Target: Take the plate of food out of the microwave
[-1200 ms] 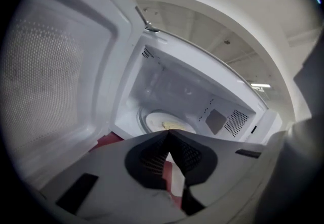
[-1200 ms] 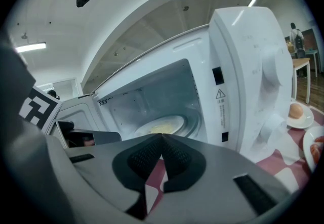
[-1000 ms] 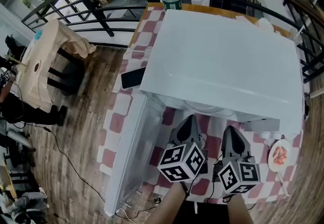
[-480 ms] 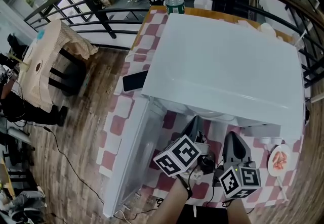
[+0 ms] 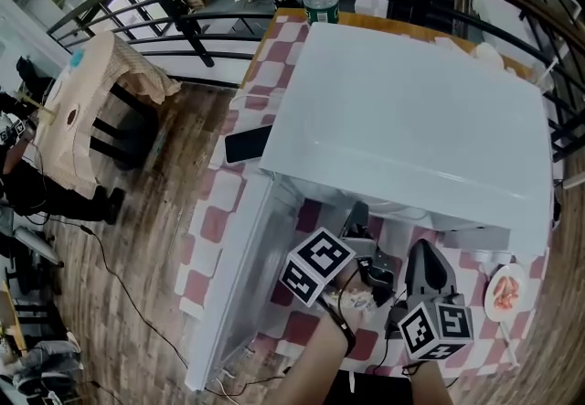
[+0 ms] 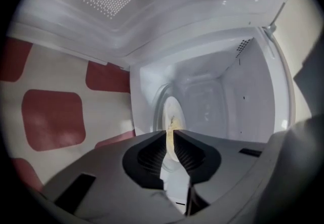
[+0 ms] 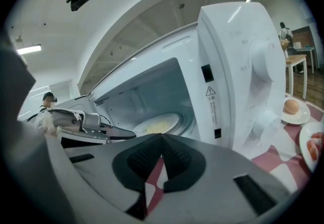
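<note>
Plate of food (image 7: 157, 126): where do we place it in this figure? (A)

We place it on the glass turntable (image 6: 157, 101) inside the open microwave (image 5: 402, 120). It lies flat, with pale food at its centre, and neither tool touches it. (B)

And which gripper do we count as nearer? (A)

The left gripper (image 6: 170, 134). Its tips stand at the cavity mouth, and the plate lies straight ahead of them, deeper in. Its jaws have just been opening. We see a narrow gap, released, with nothing between the pads; the plate shows only beyond them. We judge the gripper rolled so that one jaw sits above the plate's plane and one below, which suits a pinch on the near rim. (B)

And the right gripper (image 7: 162, 136)? (A)

Clenched on nothing, and held back in front of the microwave, towards the control panel (image 7: 253, 81). We expect no part for it yet. (B)
</note>
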Demonstrator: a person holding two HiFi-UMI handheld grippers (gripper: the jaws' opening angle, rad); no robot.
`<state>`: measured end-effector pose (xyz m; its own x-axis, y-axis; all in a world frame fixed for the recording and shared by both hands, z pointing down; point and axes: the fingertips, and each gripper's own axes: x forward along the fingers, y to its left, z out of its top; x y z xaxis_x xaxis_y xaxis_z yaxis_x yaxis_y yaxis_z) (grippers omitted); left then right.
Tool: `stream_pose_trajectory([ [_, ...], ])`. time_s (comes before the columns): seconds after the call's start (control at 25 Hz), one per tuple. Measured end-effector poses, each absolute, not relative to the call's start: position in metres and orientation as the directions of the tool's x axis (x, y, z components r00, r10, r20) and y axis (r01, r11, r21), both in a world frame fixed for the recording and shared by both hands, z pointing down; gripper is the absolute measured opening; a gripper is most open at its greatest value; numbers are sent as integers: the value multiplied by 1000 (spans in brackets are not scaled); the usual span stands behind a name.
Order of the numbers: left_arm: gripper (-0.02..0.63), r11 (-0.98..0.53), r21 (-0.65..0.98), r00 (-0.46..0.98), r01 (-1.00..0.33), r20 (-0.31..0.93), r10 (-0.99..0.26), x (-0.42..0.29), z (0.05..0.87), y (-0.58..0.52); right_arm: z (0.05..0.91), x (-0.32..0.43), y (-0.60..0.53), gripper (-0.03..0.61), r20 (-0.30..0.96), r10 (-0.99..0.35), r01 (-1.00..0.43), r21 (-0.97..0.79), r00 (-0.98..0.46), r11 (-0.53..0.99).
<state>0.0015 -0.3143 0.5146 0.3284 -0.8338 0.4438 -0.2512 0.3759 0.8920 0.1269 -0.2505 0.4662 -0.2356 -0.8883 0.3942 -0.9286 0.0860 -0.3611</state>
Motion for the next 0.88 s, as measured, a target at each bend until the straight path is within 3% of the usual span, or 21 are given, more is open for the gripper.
stream_pose_trajectory([
  [0.24, 110, 366, 890, 323, -273, 443, -836, 1, 515, -319, 467, 129, -252, -5, 394, -889, -929, -361, -233, 83],
  [0.88, 112, 385, 882, 310, -272, 459, -832, -1, 523, -323, 467, 128, -253, -5, 392, -888, -926, -366, -242, 91],
])
